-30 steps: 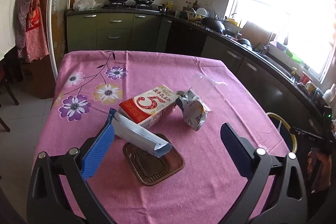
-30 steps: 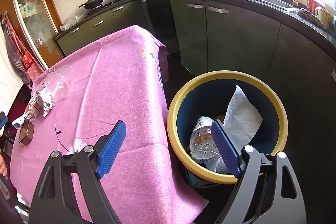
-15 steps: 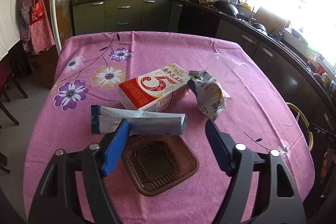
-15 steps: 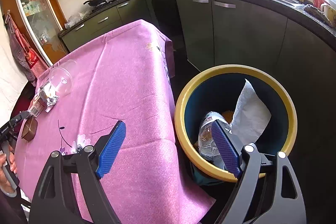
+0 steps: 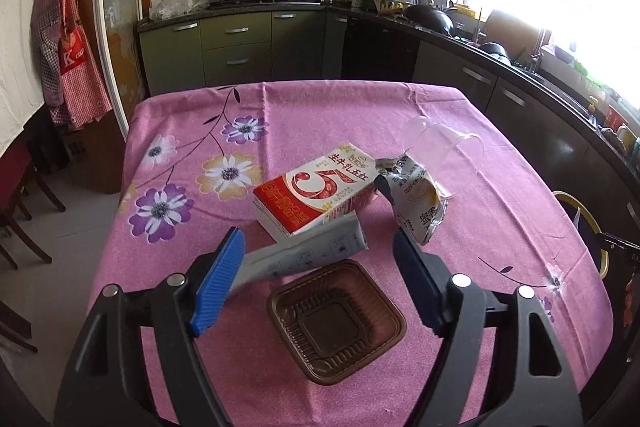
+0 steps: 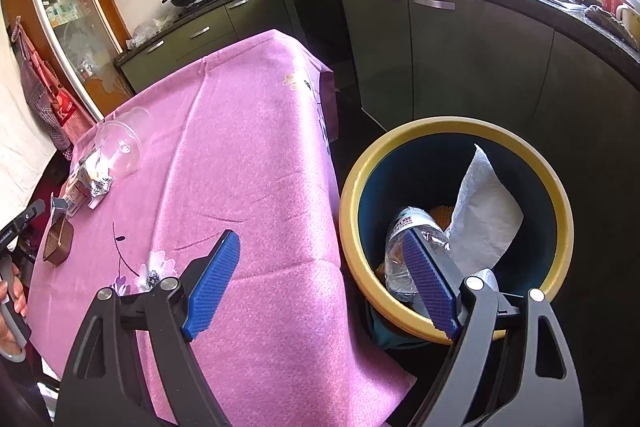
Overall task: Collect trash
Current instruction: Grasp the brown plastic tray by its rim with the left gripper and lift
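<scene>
My left gripper [image 5: 320, 279] is opening, jaws wide; a grey pouch [image 5: 304, 255] leans on one pad, unclamped, over the brown tray [image 5: 338, 323]. Carton [image 5: 316, 195] and wrapper [image 5: 416, 203] lie beyond. Right gripper [image 6: 320, 283], wide and empty, waits by the bin [image 6: 456, 131].

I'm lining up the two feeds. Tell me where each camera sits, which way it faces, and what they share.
Left wrist: rides the left gripper, angled down over the pink table toward the stove wall; its opening jaws flank a grey packet that touches only one blue pad.
Right wrist: rides the right gripper, angled down past the table's edge at the yellow-rimmed bin; jaws open, nothing between them; a hand shows at left.
Shared: table, clear cup, brown tray, bin.
</scene>
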Motion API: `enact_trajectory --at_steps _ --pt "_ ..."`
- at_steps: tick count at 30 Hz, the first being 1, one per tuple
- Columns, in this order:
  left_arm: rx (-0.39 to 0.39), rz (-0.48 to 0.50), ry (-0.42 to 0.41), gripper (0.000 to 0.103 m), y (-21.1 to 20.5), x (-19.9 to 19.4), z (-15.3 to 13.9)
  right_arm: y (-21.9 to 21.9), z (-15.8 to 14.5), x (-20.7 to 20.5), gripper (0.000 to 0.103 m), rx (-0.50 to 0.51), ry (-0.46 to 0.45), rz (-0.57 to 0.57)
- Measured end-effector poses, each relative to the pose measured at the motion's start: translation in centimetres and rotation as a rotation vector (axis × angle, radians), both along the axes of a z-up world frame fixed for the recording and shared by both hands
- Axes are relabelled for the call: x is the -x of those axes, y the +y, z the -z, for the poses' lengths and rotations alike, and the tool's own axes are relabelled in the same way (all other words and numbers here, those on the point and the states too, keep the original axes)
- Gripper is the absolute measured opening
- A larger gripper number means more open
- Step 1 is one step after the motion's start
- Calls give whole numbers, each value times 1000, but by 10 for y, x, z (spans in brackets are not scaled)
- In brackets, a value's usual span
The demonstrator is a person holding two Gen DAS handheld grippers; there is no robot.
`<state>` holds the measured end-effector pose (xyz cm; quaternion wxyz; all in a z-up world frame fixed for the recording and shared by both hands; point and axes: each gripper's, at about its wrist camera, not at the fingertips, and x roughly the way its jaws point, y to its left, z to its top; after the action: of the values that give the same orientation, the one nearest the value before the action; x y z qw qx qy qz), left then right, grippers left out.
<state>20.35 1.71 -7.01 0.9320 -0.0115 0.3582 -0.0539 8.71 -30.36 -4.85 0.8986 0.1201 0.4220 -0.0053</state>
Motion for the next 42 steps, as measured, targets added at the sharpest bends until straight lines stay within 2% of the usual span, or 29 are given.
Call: enact_trajectory --at_steps 2,5,8,10,11,13,15,17,20,25,30,31,33,42 --pt "11 35 9 72 4 -2 -3 0 1 -1 82 -6 6 -2" --pt "61 136 58 63 6 -2 -2 1 4 -2 82 -15 11 -8" --pt "96 192 135 64 5 4 6 1 4 -2 82 -13 14 -12" --pt "113 149 179 69 6 9 14 1 4 -3 82 -13 12 -10" --pt "127 132 196 74 6 12 18 1 4 -3 82 -14 11 -11" --pt "135 95 201 82 4 18 24 2 5 -4 82 -18 12 -13" --pt "105 59 182 88 -3 22 26 4 6 -5 82 -22 17 -19" --pt "70 22 160 90 -9 23 29 6 7 -6 82 -22 20 -27" --pt "43 -22 159 90 -14 19 37 8 7 -6 82 -27 18 -32" --pt "81 -92 192 90 -17 12 51 4 7 -4 82 -36 15 -24" --pt "105 -154 170 90 -14 12 55 0 12 -5 82 -44 22 -18" --pt "111 -158 166 88 -13 11 55 0 12 -5 82 -45 23 -18" --pt "99 -170 163 75 -12 11 55 -2 14 -5 82 -50 24 -16" --pt "106 -106 168 72 -11 21 50 1 11 -4 82 -54 17 -21"
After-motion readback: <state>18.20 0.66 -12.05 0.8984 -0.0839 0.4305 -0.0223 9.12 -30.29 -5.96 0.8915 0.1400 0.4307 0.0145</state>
